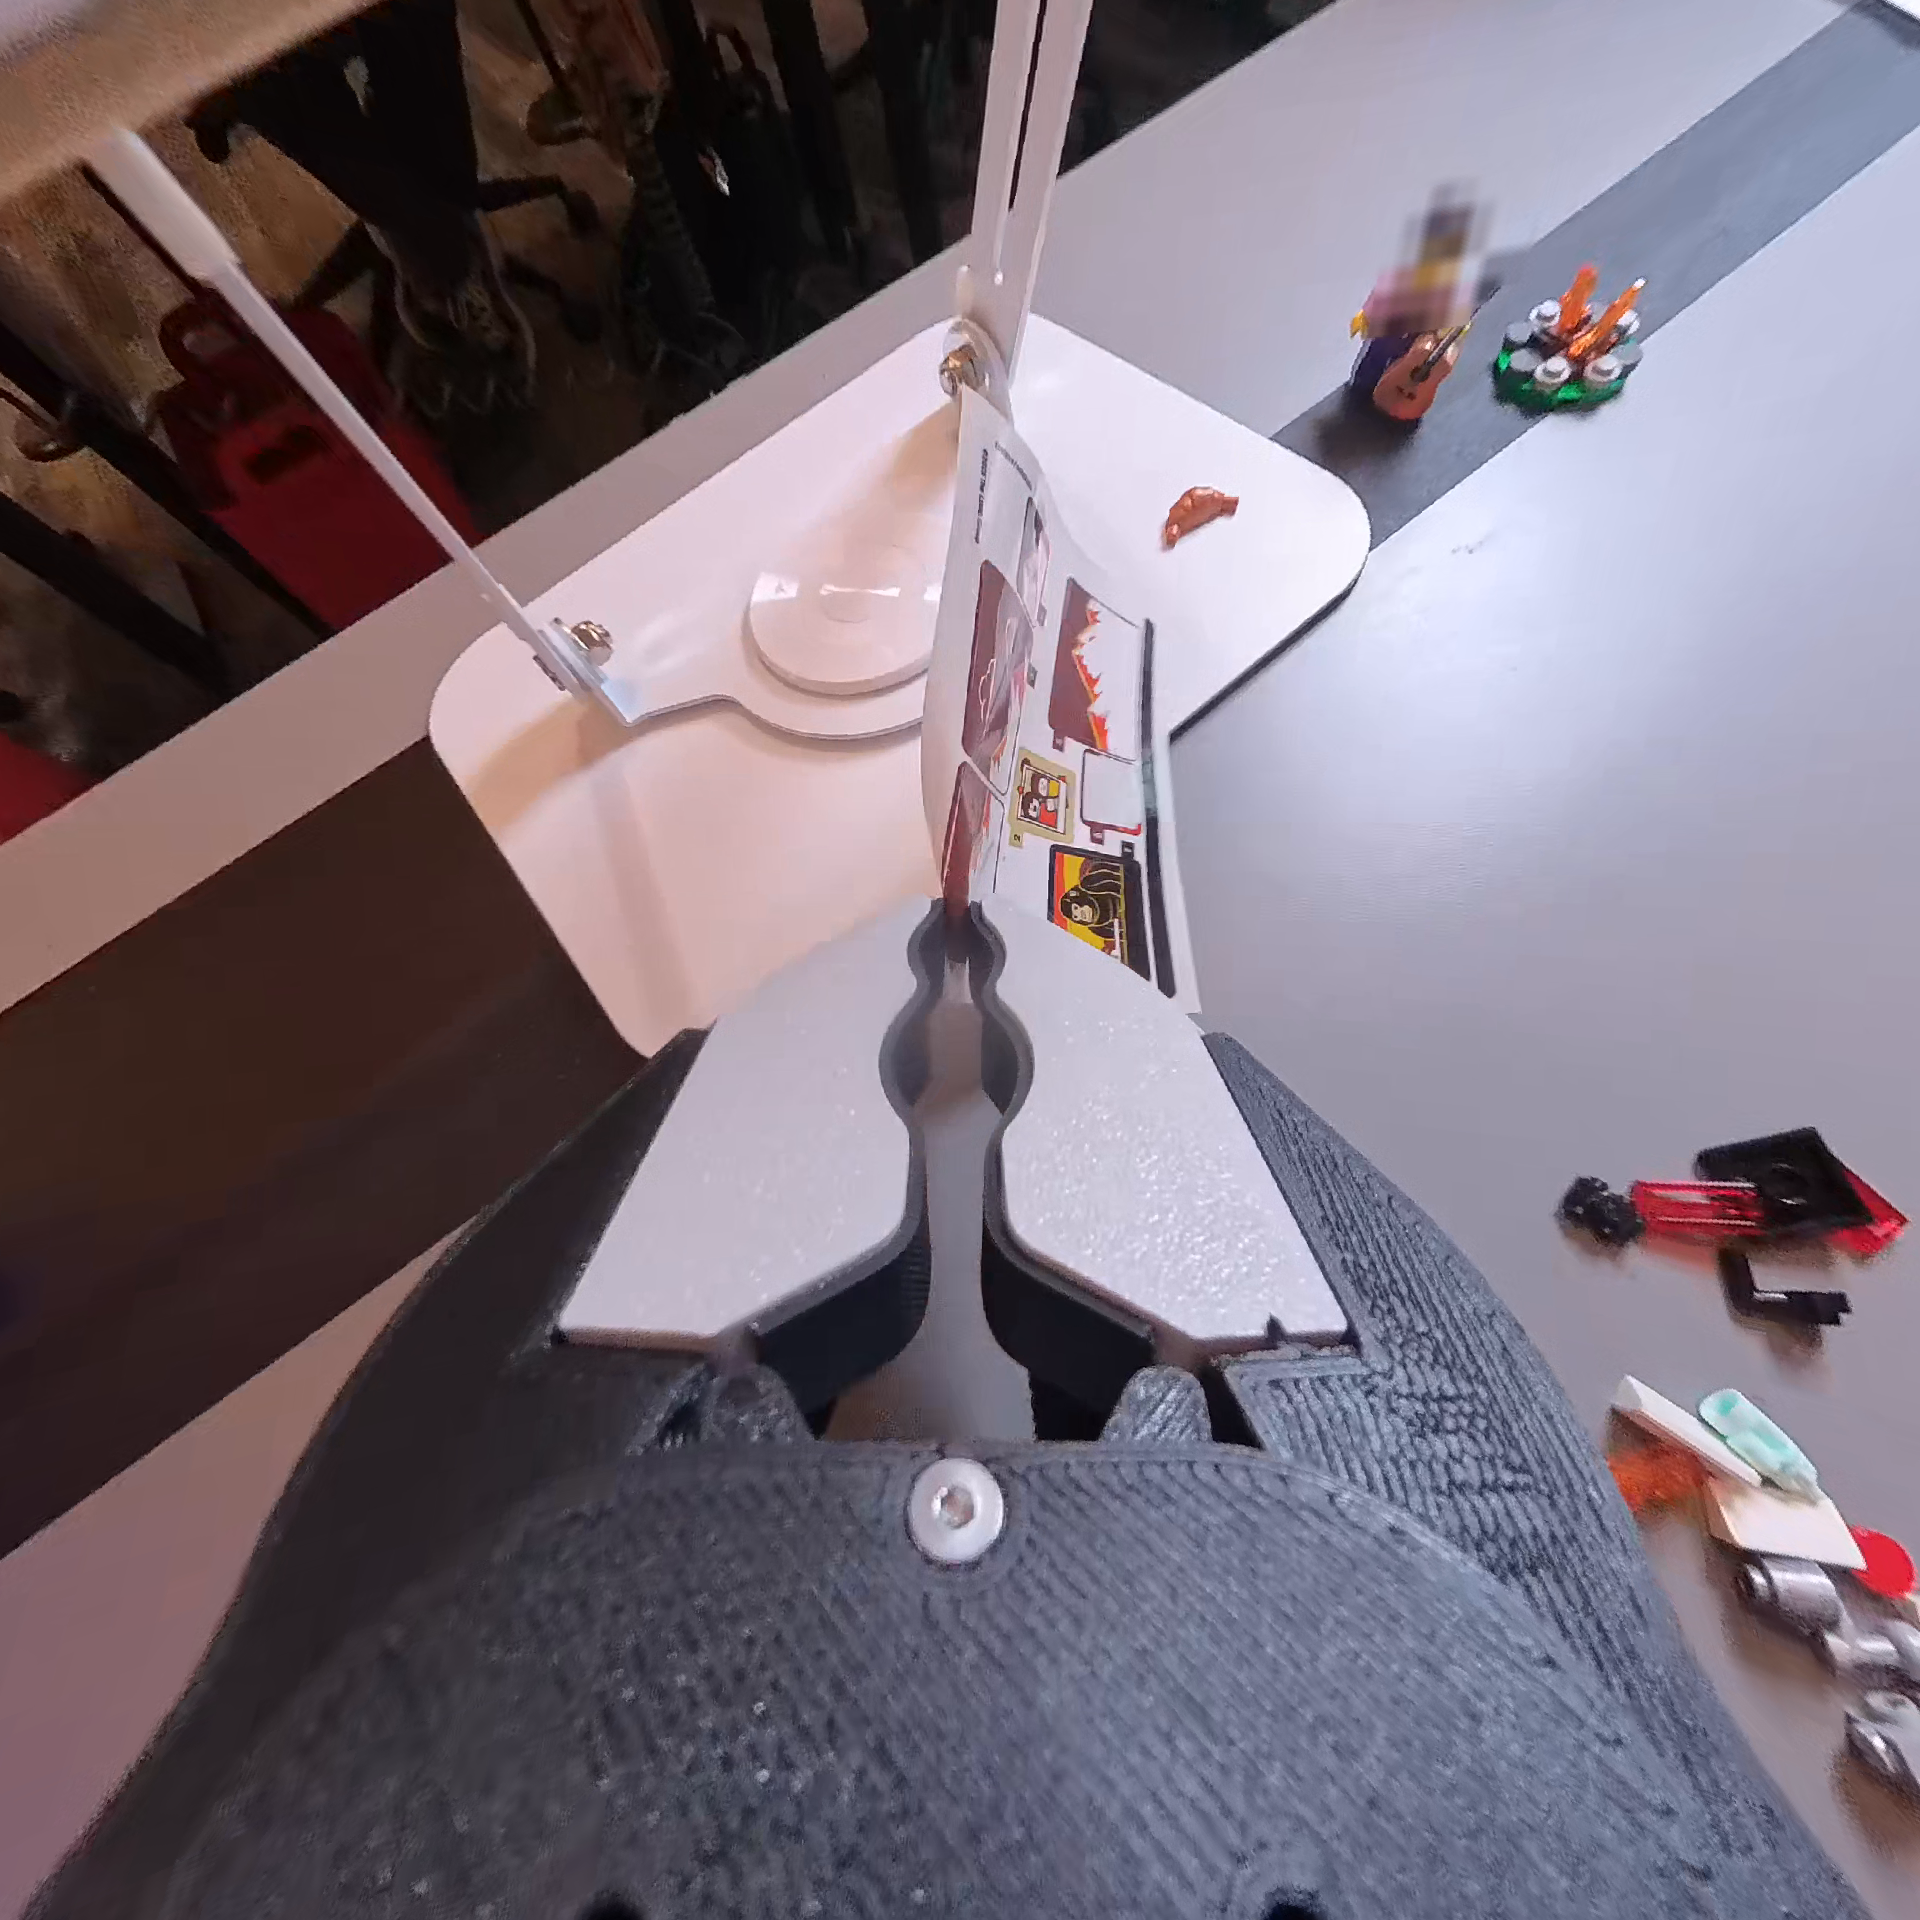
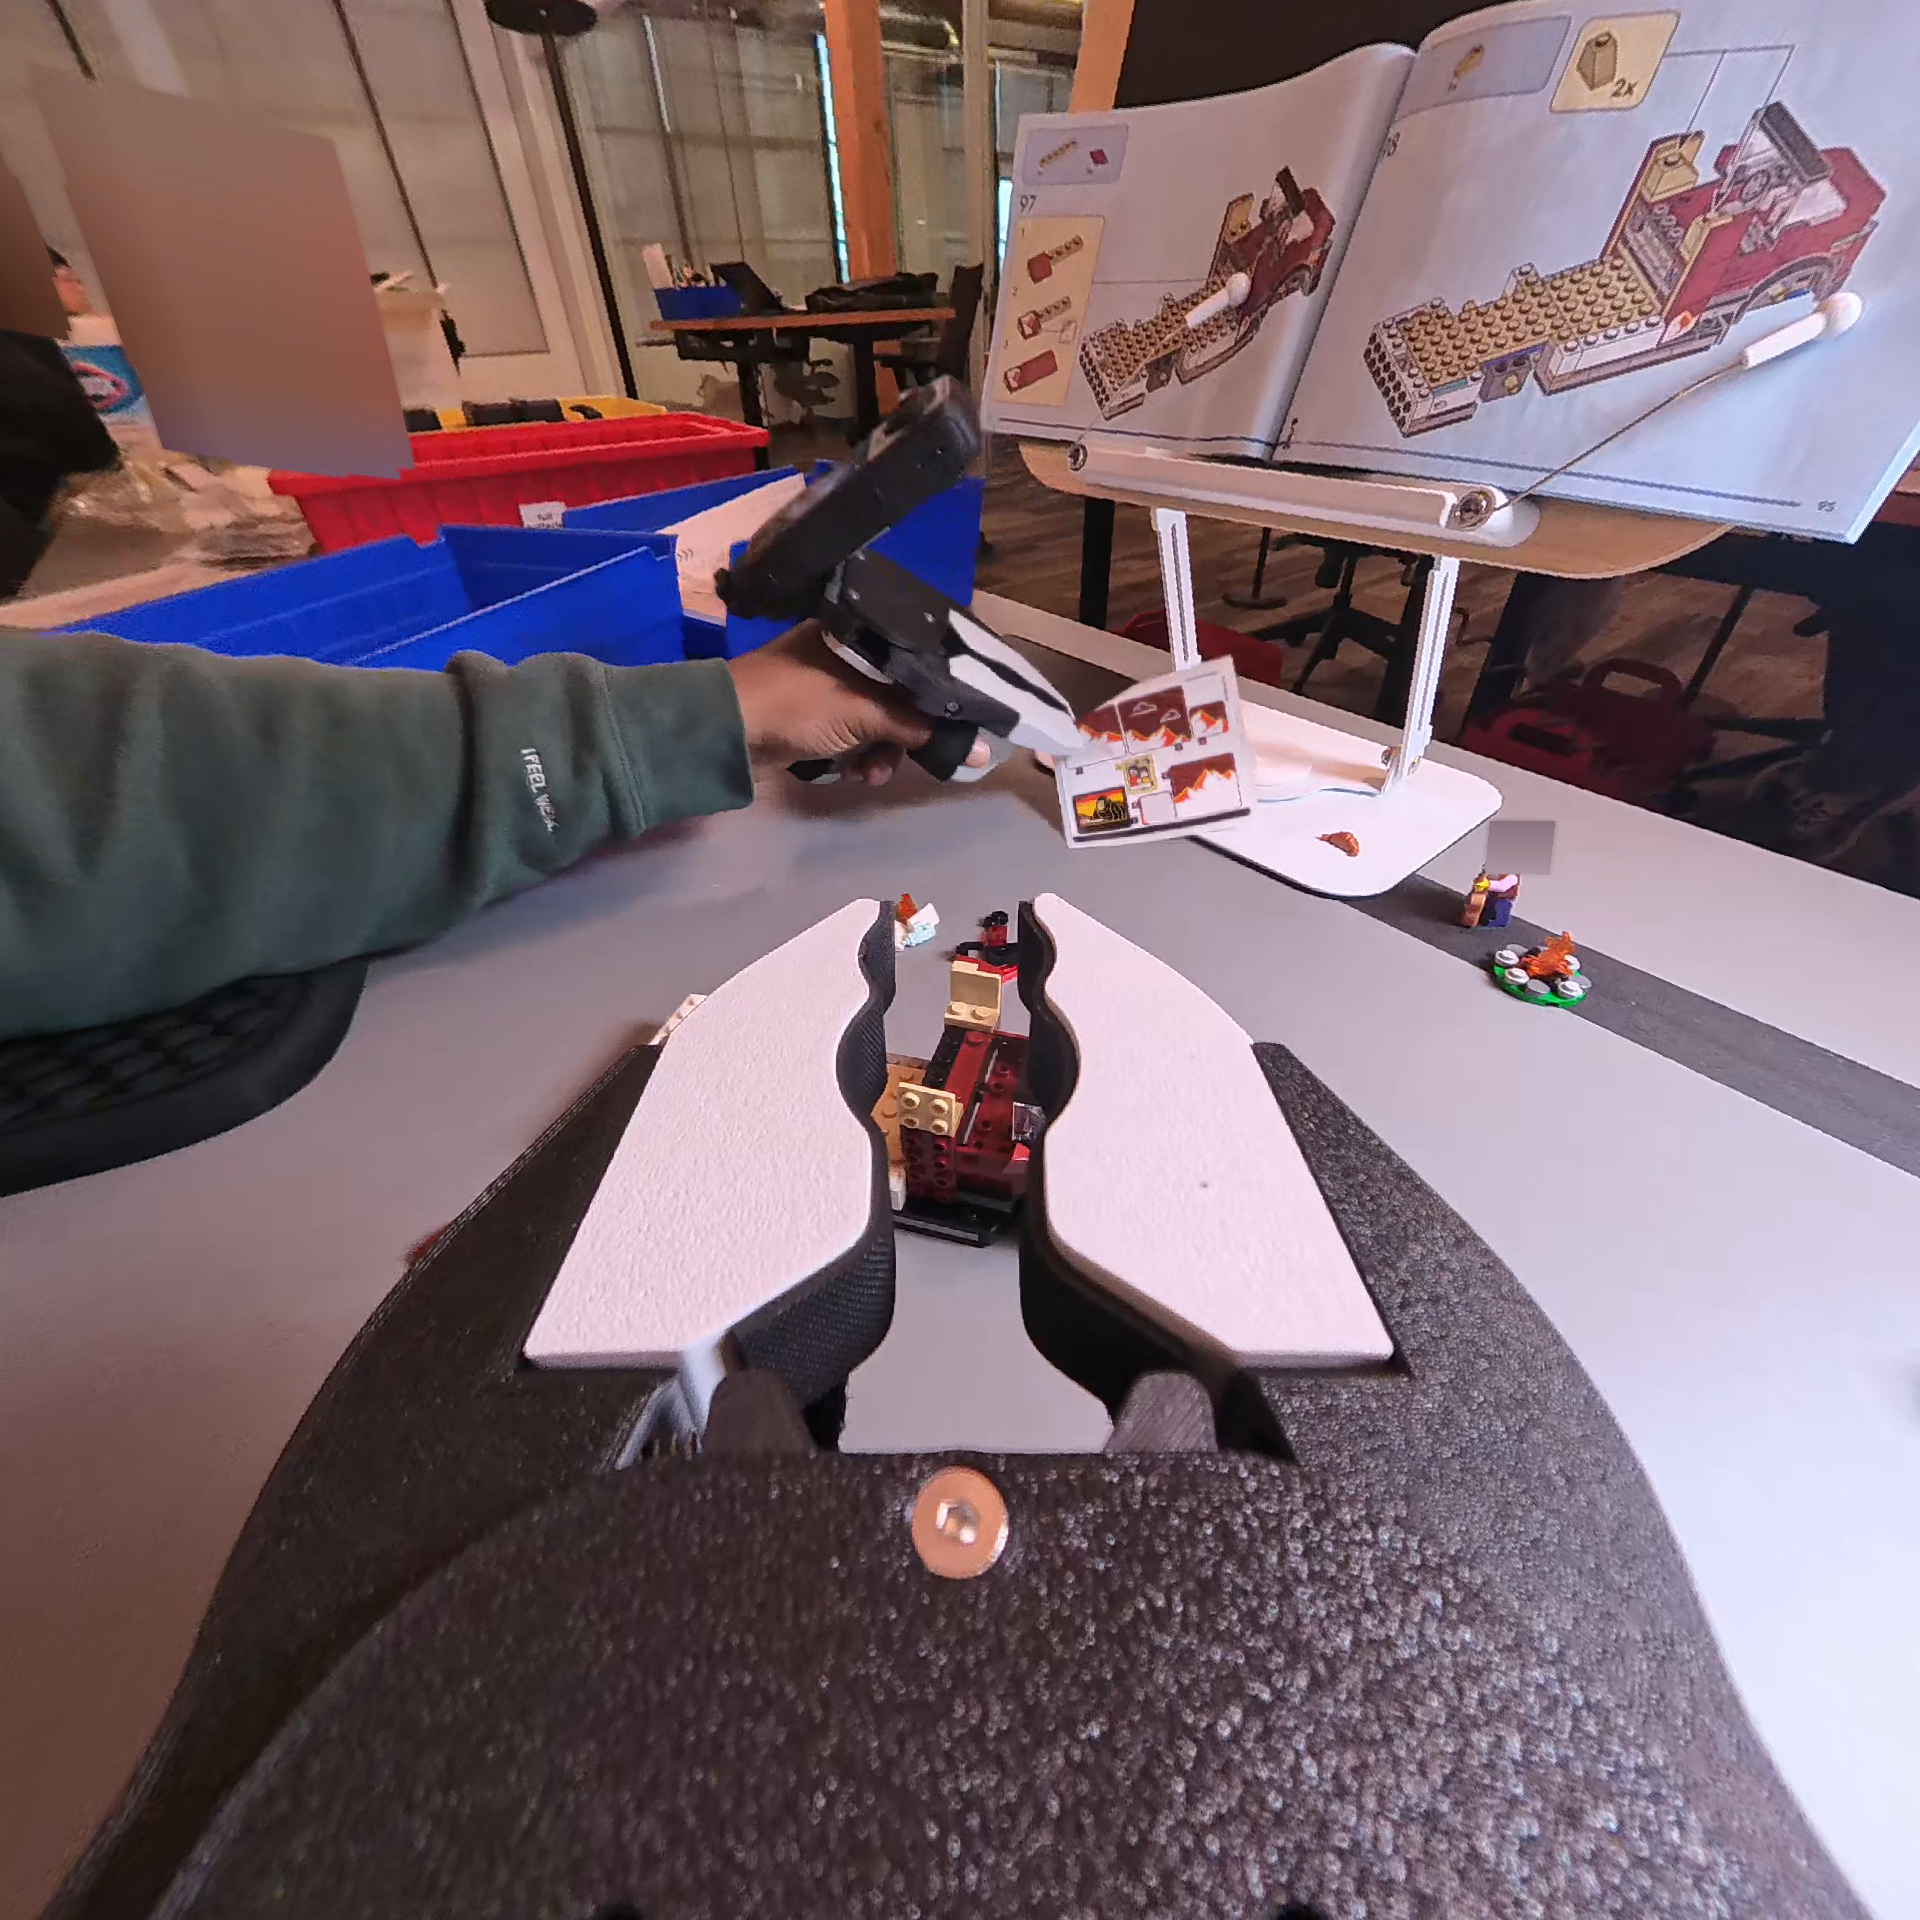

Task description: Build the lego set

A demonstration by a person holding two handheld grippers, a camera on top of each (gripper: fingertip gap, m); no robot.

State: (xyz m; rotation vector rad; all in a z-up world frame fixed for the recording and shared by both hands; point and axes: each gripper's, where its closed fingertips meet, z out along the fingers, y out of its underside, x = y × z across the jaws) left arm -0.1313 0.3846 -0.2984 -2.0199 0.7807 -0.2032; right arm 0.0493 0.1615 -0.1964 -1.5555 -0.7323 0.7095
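My left gripper (image 1: 956, 925) is shut on the bottom edge of a sticker sheet (image 1: 1070, 748) and holds it up above the white stand base (image 1: 675, 810). It also shows in the right wrist view (image 2: 1060, 732), with the sheet (image 2: 1153, 769) in the air. My right gripper (image 2: 956, 914) is low over the grey table. A dark red and tan lego build (image 2: 966, 1112) fills the gap between its fingers. The jaws press against the build's sides. Part of the build is hidden under the left finger.
An open instruction book (image 2: 1455, 260) rests on the white stand. A minifigure (image 2: 1491, 899), a campfire piece (image 2: 1543, 971) and a brown croissant piece (image 2: 1340, 842) stand to the right. Loose parts (image 1: 1766, 1205) lie nearby. Blue bins (image 2: 520, 592) and a green sleeve (image 2: 312, 790) are on the left. Tip to tip, the grippers are about 30 cm apart.
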